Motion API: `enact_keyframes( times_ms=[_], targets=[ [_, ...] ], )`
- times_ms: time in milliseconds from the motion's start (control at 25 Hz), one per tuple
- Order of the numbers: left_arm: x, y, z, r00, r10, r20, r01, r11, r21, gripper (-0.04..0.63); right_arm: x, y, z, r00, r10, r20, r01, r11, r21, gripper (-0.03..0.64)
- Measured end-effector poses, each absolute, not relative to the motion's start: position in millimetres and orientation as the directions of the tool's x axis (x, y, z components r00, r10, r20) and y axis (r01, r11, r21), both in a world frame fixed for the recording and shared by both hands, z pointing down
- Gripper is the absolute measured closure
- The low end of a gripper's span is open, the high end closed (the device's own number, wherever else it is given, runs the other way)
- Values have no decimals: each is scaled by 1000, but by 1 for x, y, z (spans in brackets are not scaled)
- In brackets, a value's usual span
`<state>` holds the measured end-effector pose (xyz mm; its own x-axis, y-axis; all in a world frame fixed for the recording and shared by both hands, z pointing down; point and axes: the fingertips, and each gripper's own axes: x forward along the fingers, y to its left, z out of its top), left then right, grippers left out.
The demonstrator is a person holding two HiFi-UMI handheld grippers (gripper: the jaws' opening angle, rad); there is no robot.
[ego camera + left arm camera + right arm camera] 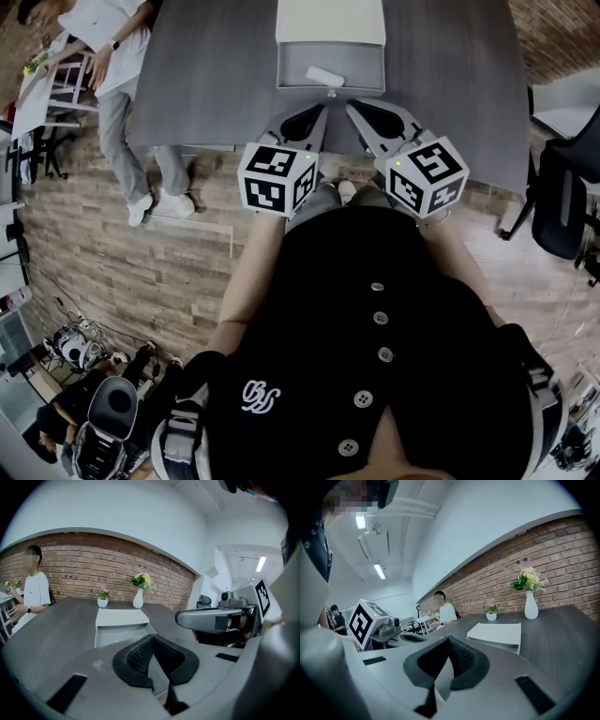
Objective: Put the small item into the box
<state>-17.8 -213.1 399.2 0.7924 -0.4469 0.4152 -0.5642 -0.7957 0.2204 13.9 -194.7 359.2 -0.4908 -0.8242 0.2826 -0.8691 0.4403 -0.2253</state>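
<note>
A grey open box [291, 70] sits on the grey table [206, 66], with its white lid [330, 21] at the far side. A small white item [325, 77] lies inside the box. My left gripper [321, 112] and right gripper [354, 107] hover side by side at the table's near edge, just short of the box. Both are shut with nothing between the jaws. In the left gripper view the shut left gripper [152, 637] points at the box [119, 627]; the item is hidden there. In the right gripper view the right gripper [449, 640] is shut, with the box [497, 633] ahead to the right.
A person in a white shirt [112, 56] stands at the table's left side. Two vases with flowers [138, 597] [102, 601] stand at the table's far end before a brick wall. An office chair [562, 197] is at the right.
</note>
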Motion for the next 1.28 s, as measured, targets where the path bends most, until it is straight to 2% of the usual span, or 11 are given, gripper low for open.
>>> enact_keyframes(
  times_ms=[1280],
  targets=[
    [-13,-221,396,795,-451,406,-562,-799,212,581,18,-201,370,-489,-807,333,-872,445,-202,617]
  ],
)
